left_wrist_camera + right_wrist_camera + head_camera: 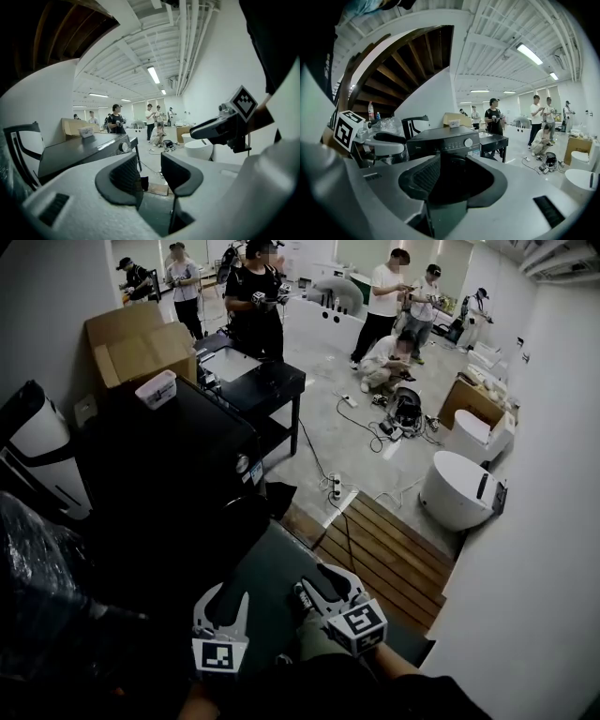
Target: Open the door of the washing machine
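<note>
At the bottom centre, the left gripper and right gripper sit side by side, just below the black washing machine at centre left.

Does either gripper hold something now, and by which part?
Nothing is held. The left gripper and the right gripper both stand open and empty, not yet at the washing machine.

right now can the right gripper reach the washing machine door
Probably yes: the right gripper, open and empty, faces the washing machine with nothing between; the door itself is too dark to see.
</note>
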A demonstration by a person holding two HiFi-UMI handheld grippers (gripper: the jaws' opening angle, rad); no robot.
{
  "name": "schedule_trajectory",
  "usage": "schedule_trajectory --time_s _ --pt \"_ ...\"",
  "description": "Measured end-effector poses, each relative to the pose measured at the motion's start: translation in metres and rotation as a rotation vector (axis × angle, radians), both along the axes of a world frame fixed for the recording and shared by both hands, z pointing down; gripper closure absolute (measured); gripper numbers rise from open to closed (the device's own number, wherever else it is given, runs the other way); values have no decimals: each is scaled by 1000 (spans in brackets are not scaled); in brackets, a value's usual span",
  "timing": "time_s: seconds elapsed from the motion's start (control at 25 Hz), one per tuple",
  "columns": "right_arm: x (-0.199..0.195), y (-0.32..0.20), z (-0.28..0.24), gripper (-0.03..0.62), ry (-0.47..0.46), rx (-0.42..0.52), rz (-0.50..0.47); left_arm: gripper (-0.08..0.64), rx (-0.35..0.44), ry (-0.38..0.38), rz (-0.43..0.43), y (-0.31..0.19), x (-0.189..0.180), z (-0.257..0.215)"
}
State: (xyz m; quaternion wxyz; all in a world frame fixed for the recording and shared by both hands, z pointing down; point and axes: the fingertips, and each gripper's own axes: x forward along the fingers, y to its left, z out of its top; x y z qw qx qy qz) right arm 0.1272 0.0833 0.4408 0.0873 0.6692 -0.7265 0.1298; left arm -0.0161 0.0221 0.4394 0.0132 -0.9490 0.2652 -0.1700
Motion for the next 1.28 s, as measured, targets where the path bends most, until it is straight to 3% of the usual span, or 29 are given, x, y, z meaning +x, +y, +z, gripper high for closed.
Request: schedule_trajectory --time_s 0.4,0.68,0.88,1.28 --pt "61 -118 34 420 64 -111 -188 388 -35 -128 -121 -100 49 40" --pt "98 -190 78 419 91 -172 -302 377 -4 -272 -169 -168 80 81" --pt "109 -232 118 419 148 -212 -404 377 54 -414 -175 -210 94 114" --pt "102 -301 209 419 256 -266 -618 374 -13 -549 -246 -269 103 186"
